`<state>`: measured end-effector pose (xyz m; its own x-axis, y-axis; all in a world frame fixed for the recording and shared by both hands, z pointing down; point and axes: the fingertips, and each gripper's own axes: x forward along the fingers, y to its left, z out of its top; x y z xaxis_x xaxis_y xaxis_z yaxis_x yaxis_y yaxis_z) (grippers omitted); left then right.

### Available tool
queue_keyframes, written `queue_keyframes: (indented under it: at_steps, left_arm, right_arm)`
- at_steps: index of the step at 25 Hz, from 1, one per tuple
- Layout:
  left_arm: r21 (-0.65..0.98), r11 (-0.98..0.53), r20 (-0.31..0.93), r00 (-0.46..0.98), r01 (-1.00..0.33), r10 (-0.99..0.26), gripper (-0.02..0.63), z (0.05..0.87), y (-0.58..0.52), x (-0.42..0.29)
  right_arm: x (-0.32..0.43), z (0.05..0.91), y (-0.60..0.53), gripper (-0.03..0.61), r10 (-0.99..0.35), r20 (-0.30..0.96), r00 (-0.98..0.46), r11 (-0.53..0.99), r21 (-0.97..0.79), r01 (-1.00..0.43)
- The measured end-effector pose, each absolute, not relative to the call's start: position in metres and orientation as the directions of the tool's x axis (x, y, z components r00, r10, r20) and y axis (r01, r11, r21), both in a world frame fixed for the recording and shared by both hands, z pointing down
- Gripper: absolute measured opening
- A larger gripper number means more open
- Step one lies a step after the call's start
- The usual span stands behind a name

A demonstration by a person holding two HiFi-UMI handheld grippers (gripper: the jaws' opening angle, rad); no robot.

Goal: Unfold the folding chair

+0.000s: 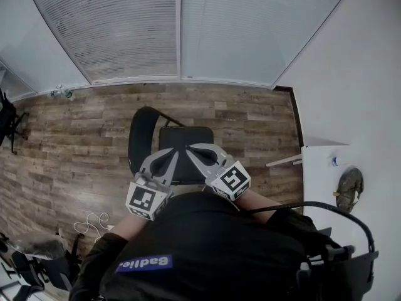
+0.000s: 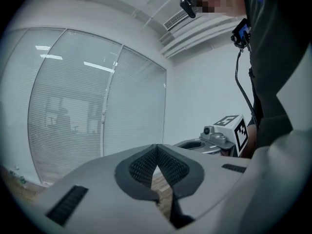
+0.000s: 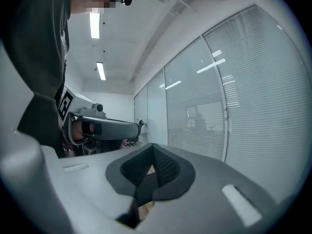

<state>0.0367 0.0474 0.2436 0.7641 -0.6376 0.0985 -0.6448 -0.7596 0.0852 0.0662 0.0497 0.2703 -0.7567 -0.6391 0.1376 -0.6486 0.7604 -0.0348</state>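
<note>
Chair [image 1: 182, 135], black, rounded back, square seat, on wood-plank floor [image 1: 75, 137]

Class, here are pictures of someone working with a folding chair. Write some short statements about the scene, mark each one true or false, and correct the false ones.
1. The left gripper and the right gripper both have their jaws shut with nothing between them. True.
2. The folding chair is white. False: it is black.
3. The chair stands on a wooden floor. True.
4. The left gripper is clamped on the chair's backrest. False: its own view shows no part of the chair between its jaws, only the window blinds beyond them.
</note>
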Motion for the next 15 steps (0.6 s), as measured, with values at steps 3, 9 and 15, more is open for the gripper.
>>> queue_keyframes:
  at_steps: [3,9,15]
  left_arm:
    - [0.095,-0.759,0.115,0.765,-0.644,-0.634,0.006,0.249,0.046,0.037]
    - [0.098,-0.767,0.135,0.772,-0.634,-0.621,0.006,0.256,0.048,0.038]
    - [0.102,-0.771,0.140,0.776,-0.629,-0.615,0.006,0.257,0.051,0.041]
  right_arm:
    - [0.066,0.273,0.048,0.002,-0.634,0.140,-0.760,0.763,-0.049,-0.645]
    - [0.062,0.279,0.051,0.000,-0.611,0.156,-0.776,0.779,-0.057,-0.625]
    - [0.061,0.282,0.054,0.001,-0.601,0.163,-0.782,0.784,-0.073,-0.617]
